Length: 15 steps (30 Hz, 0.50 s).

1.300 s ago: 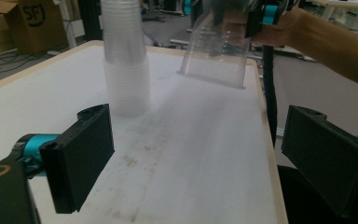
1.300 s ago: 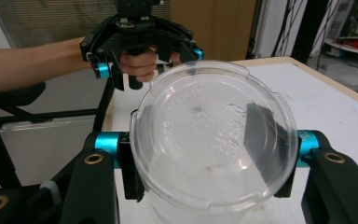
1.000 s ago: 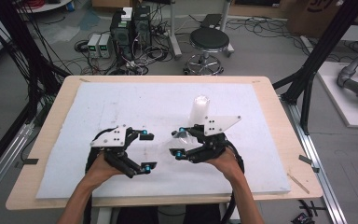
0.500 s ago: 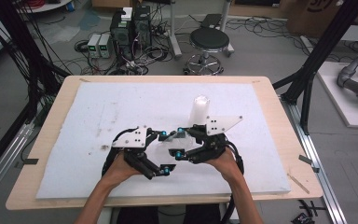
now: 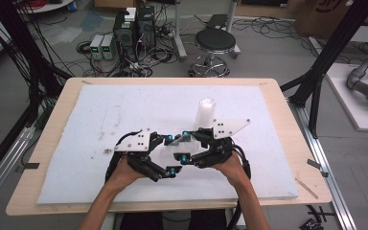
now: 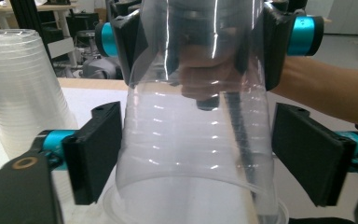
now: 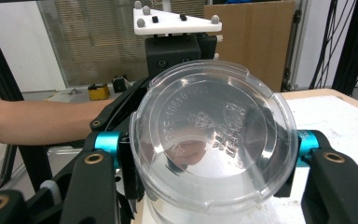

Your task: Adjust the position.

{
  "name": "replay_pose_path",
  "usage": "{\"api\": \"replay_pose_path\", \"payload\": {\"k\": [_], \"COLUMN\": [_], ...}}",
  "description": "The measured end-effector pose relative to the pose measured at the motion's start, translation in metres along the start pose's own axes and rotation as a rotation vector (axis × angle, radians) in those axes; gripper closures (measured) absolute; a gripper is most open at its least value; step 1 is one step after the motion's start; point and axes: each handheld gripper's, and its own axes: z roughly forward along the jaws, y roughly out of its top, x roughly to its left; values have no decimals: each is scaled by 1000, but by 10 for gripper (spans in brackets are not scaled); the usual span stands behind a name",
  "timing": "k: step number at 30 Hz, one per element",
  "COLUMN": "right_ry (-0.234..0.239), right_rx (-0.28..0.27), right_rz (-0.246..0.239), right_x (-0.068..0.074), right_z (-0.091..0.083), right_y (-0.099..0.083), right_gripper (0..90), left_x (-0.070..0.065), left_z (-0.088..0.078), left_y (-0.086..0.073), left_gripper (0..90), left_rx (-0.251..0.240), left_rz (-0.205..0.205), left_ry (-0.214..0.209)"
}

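Two grippers meet over the near middle of the counter (image 5: pixel 100 115), a clear plastic cup (image 6: pixel 196 140) between them. The right gripper (image 5: pixel 194 143) has its jaws clamped on the cup. In the right gripper view the cup's round base (image 7: pixel 212 135) faces the camera, so its long axis runs level, from one gripper toward the other.

The left gripper (image 5: pixel 170 155) faces it from the opposite side, its jaws having just been closing around the same cup. In the left gripper view the cup's wall stands between the two black pads (image 6: pixel 95 149), which flank it closely; whether they press on it cannot be told. Any coming pull looks set to run along that axis, the two hands drawing apart.

Count: one cup between the jaws, one stack of cups (image 5: pixel 205 112) standing beyond the grippers toward the counter's far edge, two grippers, two hands.
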Motion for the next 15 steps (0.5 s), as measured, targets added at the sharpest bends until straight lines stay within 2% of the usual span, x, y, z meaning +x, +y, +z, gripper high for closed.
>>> {"api": "replay_pose_path", "payload": {"k": [1, 3, 10, 11, 12, 13, 14, 15], "right_ry": [-1, 7, 7, 7, 8, -9, -34, -56], "right_rx": [2, 3, 5, 7, 8, 15, 26, 44], "right_rz": [1, 0, -1, -4, -5, 0, 13, 36], "right_x": [0, 0, 0, 0, 0, 1, 2, 2], "right_z": [0, 0, 1, 1, 2, 3, 4, 4], "right_y": [0, 0, -1, -1, -1, -1, 0, 0], "right_gripper": [442, 444, 441, 419, 358, 187, 124, 124], "left_x": [0, 0, 0, 0, 0, 0, 0, 0], "left_z": [0, -1, -2, -2, -3, -3, -4, -5], "left_y": [0, 0, 0, 0, 0, 0, 0, 0], "left_gripper": [220, 306, 339, 339, 338, 338, 338, 337], "left_rx": [1, 0, 10, 11, 16, 17, 14, 14], "left_rz": [12, 13, 25, 25, 28, 25, 25, 24], "left_ry": [4, 8, 16, 18, 22, 26, 27, 31]}}
